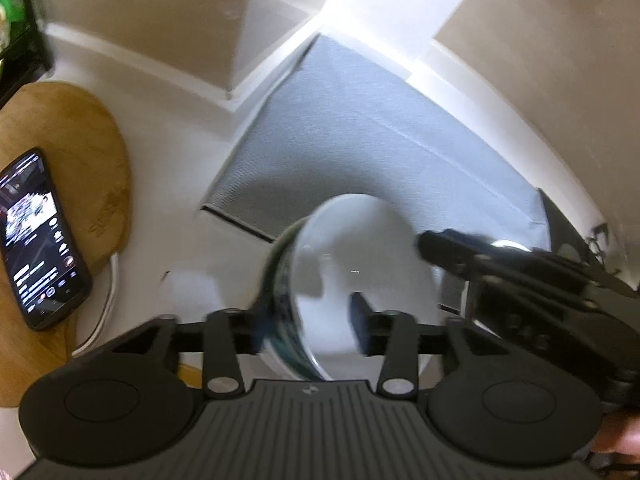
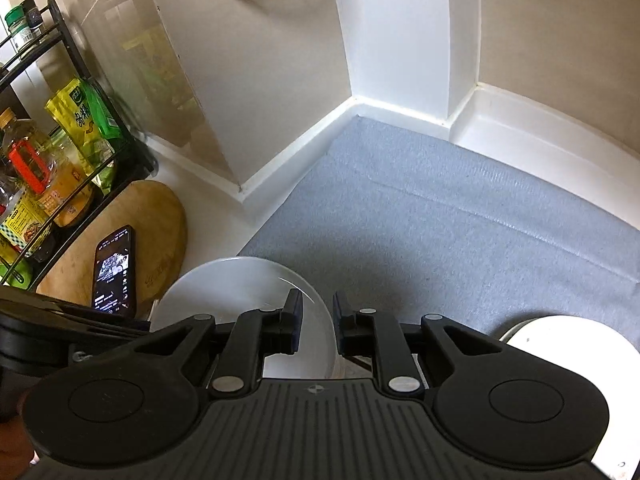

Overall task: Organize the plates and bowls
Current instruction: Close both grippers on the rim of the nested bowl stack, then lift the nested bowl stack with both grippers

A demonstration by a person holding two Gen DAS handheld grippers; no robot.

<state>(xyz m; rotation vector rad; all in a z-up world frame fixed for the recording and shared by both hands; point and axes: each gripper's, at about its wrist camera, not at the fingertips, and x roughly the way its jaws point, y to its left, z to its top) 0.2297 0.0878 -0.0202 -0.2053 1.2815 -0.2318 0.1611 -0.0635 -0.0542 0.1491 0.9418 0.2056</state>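
A white bowl with a dark patterned outside is tilted on its side between the fingers of my left gripper, which is shut on its rim and holds it above the counter. The same bowl shows in the right wrist view, low and left of centre. My right gripper has its jaws a small gap apart with nothing between them, just right of the bowl; it shows in the left wrist view beside the bowl. A white plate lies at the lower right on the grey mat.
A round wooden board with a phone on it lies to the left. A black wire rack with bottles and packets stands behind it. White walls and a corner pillar close off the back.
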